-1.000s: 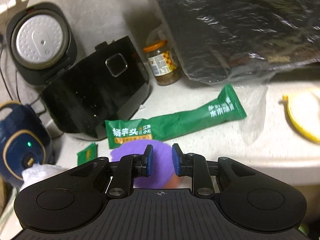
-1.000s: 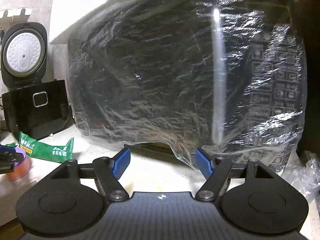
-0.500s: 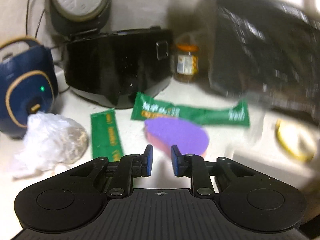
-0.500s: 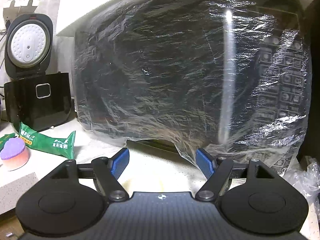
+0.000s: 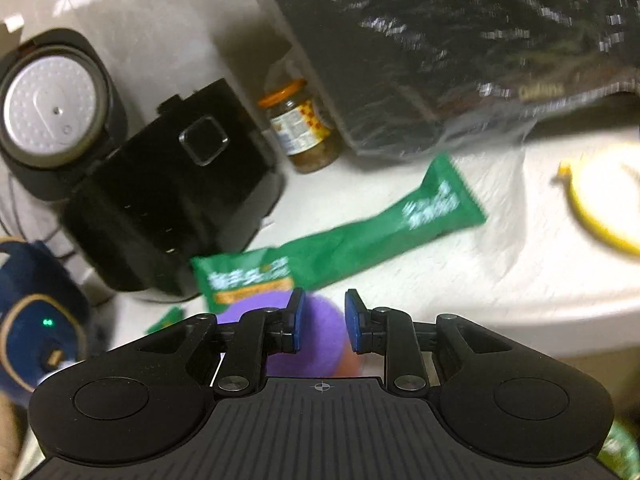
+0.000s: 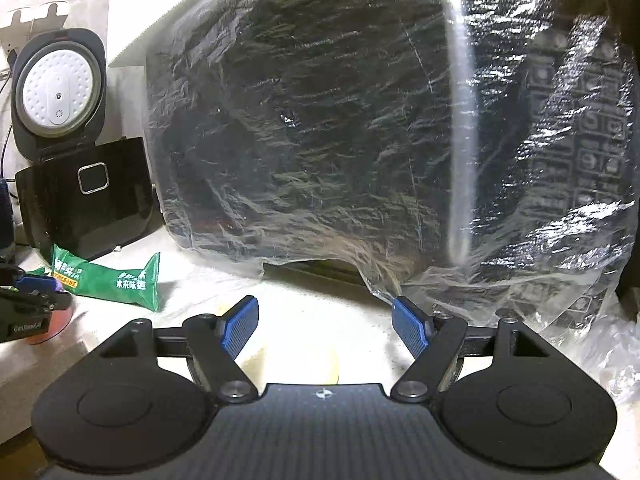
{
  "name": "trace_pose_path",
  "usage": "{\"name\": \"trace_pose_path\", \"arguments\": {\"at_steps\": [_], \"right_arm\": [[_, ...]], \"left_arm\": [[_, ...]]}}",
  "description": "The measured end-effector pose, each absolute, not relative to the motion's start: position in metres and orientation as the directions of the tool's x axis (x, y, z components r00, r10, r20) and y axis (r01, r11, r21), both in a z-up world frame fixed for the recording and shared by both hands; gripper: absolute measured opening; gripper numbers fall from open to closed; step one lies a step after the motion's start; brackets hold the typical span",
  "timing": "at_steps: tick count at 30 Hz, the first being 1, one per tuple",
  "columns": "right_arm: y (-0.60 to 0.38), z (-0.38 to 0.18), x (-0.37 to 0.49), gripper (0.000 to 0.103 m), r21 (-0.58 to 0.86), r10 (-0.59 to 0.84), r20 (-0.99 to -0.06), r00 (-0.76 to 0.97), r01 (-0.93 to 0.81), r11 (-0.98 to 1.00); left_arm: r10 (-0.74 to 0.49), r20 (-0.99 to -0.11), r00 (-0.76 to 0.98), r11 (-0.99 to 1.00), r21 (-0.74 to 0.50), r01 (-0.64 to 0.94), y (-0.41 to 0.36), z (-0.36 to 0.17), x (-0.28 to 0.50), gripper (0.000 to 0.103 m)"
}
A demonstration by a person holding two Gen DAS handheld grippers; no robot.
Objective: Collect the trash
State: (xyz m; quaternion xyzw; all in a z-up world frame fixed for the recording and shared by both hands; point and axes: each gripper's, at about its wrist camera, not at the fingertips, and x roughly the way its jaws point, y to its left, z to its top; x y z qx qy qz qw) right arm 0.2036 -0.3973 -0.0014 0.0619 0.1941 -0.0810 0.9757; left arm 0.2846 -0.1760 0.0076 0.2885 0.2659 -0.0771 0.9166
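Note:
A long green snack wrapper (image 5: 348, 248) lies on the white counter (image 5: 460, 280) just ahead of my left gripper (image 5: 325, 320). Its narrow jaws are opening. A purple-topped sponge (image 5: 320, 344) lies under the fingertips and is wider than the gap; the pads do not pinch it. A small green wrapper (image 5: 166, 318) peeks out at the left. A banana peel (image 5: 600, 208) lies to the right. In the right wrist view my right gripper (image 6: 324, 320) stands open and empty over the pale banana peel (image 6: 256, 362). The green wrapper (image 6: 108, 280) and the left gripper (image 6: 28, 296) show at its left.
A black rice cooker (image 5: 172, 208) with its lid up stands behind the wrapper. Beside it are a jar (image 5: 304, 128) and a blue appliance (image 5: 36, 320). A big black appliance wrapped in plastic film (image 6: 360, 120) fills the back. The counter's front edge (image 5: 560, 324) runs at the right.
Half a second ago the left gripper was drawn back with the sponge lying free ahead of it. Now it is forward over the sponge again, jaws a little wider. The right gripper barely moved.

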Motion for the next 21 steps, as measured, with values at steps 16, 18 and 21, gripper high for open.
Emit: {"name": "trace_pose_path", "arguments": {"at_steps": [16, 18, 21], "right_arm": [[-0.391, -0.004, 0.208, 0.074, 0.058, -0.154, -0.404, 0.902, 0.193, 0.979], [-0.392, -0.004, 0.209, 0.074, 0.064, -0.148, -0.411, 0.900, 0.191, 0.980], [-0.392, -0.004, 0.209, 0.074, 0.067, -0.144, -0.416, 0.898, 0.189, 0.980]], "left_arm": [[0.081, -0.572, 0.816, 0.889, 0.411, 0.200, -0.104, 0.014, 0.276, 0.034], [0.067, -0.586, 0.807, 0.902, 0.382, 0.203, -0.105, 0.015, 0.278, 0.045], [0.030, -0.610, 0.792, 0.925, 0.317, 0.209, -0.103, 0.016, 0.281, 0.059]]}}
